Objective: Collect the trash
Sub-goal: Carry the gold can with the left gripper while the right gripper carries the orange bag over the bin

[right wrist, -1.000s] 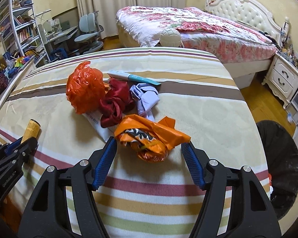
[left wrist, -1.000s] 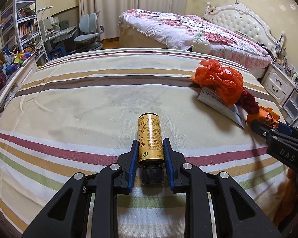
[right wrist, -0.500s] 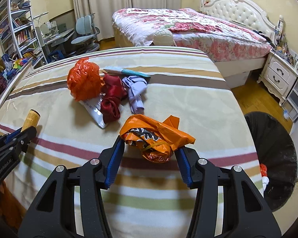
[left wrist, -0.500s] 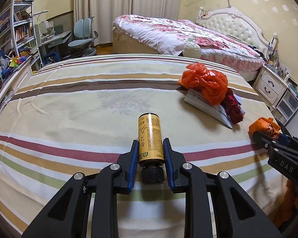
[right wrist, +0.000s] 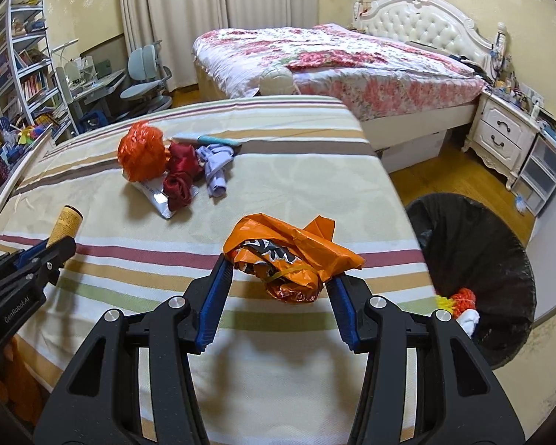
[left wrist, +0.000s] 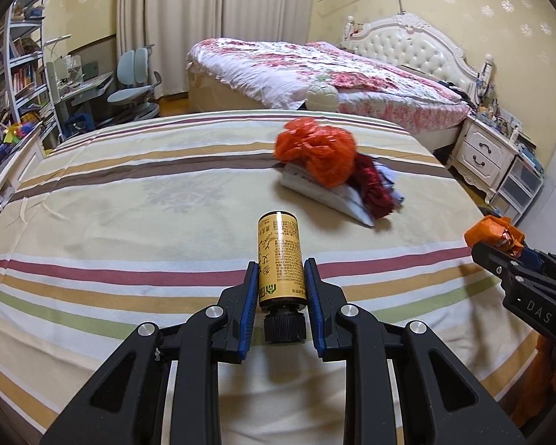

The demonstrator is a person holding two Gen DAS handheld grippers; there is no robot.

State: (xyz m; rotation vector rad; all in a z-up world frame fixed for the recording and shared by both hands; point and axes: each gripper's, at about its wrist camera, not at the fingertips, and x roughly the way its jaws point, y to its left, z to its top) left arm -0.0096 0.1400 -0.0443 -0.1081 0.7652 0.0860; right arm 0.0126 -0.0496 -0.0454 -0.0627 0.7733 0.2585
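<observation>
A yellow bottle (left wrist: pixel 278 237) with a black cap hangs above the striped bed cover (left wrist: pixel 129 204), base pointing away, and my left gripper (left wrist: pixel 281 263) is shut on it. My right gripper (right wrist: pixel 278 270) is shut on a crumpled orange wrapper (right wrist: pixel 296 244), held over the bed near its right edge. The left wrist view shows that right gripper (left wrist: pixel 500 256) and wrapper (left wrist: pixel 495 231) at the right. In the right wrist view, the left gripper (right wrist: pixel 55 248) and bottle (right wrist: pixel 67 220) are at the left. A black-lined trash bin (right wrist: pixel 463 237) stands on the floor to the right.
More litter lies mid-bed: an orange-red plastic bag (right wrist: pixel 141 155), dark red crumpled stuff (right wrist: pixel 179 181), a lilac rag (right wrist: pixel 215 167), a white packet (right wrist: pixel 155 196) and a blue-white tube (right wrist: pixel 207 139). The bin holds some trash (right wrist: pixel 463 304). Beyond stand a second bed (right wrist: pixel 333 59) and a nightstand (right wrist: pixel 504 137).
The right jaws have closed onto the orange wrapper and lifted it. Both grippers have drifted right toward the bed's edge, and the bin shows more fully. The bottle stays gripped.
</observation>
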